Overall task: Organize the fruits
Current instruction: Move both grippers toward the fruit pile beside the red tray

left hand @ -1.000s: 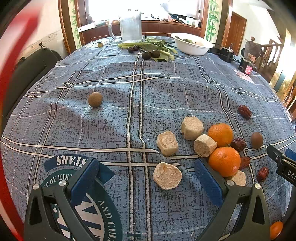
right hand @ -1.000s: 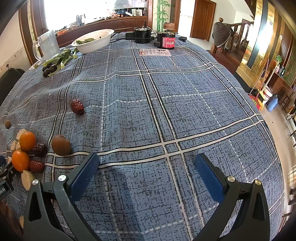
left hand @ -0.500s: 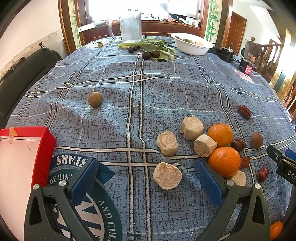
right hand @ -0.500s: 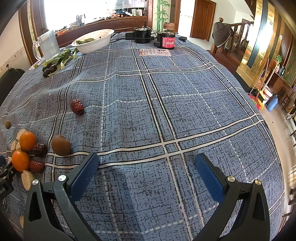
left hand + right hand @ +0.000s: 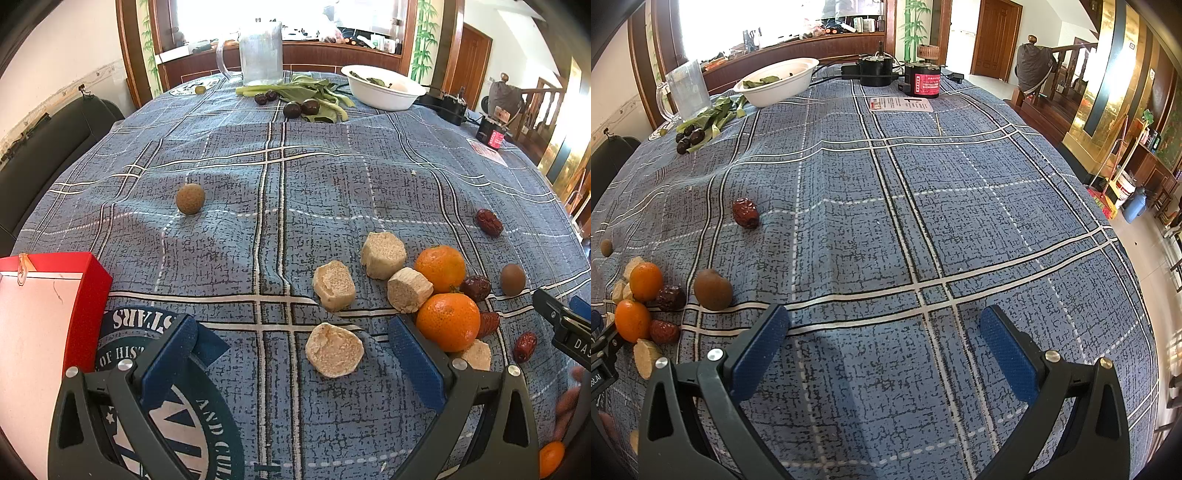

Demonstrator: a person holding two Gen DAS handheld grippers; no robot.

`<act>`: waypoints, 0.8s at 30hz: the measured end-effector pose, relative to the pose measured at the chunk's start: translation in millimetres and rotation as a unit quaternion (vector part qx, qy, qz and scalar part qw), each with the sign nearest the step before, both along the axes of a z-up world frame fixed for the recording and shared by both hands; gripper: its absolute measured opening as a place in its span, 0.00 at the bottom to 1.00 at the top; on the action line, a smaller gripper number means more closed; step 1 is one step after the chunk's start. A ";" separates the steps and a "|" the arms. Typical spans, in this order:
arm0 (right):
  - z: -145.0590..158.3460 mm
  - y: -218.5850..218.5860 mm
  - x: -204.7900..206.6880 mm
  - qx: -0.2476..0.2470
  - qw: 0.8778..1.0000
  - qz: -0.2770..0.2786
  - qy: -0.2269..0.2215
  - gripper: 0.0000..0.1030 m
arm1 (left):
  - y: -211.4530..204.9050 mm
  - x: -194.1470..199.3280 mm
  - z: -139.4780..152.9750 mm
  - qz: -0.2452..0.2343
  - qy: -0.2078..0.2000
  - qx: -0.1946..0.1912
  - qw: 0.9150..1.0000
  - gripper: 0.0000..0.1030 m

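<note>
Two hand-held grippers hang over the counter (image 5: 369,177) with its blue plaid cloth, each with jaws spread wide and nothing between them. Nearest the left hand-held gripper (image 5: 291,347), a pale cut chunk (image 5: 334,354) lies just inside its right finger, and at 9 o'clock a red box (image 5: 55,317) sits at the counter's edge. Just beyond that finger, at about 2 o'clock, a near orange (image 5: 448,321) touches a second chunk (image 5: 408,290), with small red dates (image 5: 489,323) tucked against its far side. A little farther lie two more chunks (image 5: 334,284) and a far orange (image 5: 439,267) with a dark date (image 5: 476,288) beside it. A brown kiwi-like fruit (image 5: 512,279) sits apart at 3 o'clock, and a lone red date (image 5: 488,222) lies beyond it. At 11 o'clock a round tan fruit (image 5: 190,198) rests alone, well apart from the cluster.

The right hand-held gripper (image 5: 884,339) hovers over bare cloth, with the same fruit cluster at its 9 o'clock.

At the far end, at 12 o'clock, dark round fruits (image 5: 301,108) lie on green leaves (image 5: 314,92), beside a white bowl (image 5: 384,88) and a clear pitcher (image 5: 258,53).
</note>
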State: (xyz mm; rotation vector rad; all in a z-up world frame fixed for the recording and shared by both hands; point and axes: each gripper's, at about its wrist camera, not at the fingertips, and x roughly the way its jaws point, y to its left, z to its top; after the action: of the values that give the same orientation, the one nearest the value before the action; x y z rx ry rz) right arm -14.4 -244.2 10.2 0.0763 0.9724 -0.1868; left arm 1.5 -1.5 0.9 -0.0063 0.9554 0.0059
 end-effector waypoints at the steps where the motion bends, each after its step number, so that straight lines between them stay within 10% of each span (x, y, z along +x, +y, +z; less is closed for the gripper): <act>1: -0.1 0.0 0.0 -0.001 1.000 0.000 0.000 1.00 | 0.6 0.2 0.1 0.001 0.000 -0.001 1.000 0.99; 7: 6.1 -6.6 -7.2 0.002 1.000 0.023 0.006 1.00 | 0.0 -21.9 18.7 -0.023 -0.029 0.009 0.999 0.97; 12: 40.0 -6.1 -50.8 0.028 0.996 0.044 -0.072 1.00 | -6.4 -69.2 63.8 -0.061 -0.112 0.040 0.991 0.98; 24: 70.2 50.5 -98.7 0.045 0.984 0.115 -0.131 1.00 | 11.9 -88.2 69.6 -0.023 -0.106 0.053 0.993 0.98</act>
State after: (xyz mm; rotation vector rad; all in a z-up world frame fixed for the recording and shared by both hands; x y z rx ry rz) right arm -113.1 -193.7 80.3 0.0689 0.7205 0.0793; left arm -86.7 10.5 70.4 0.1118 0.7422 0.0124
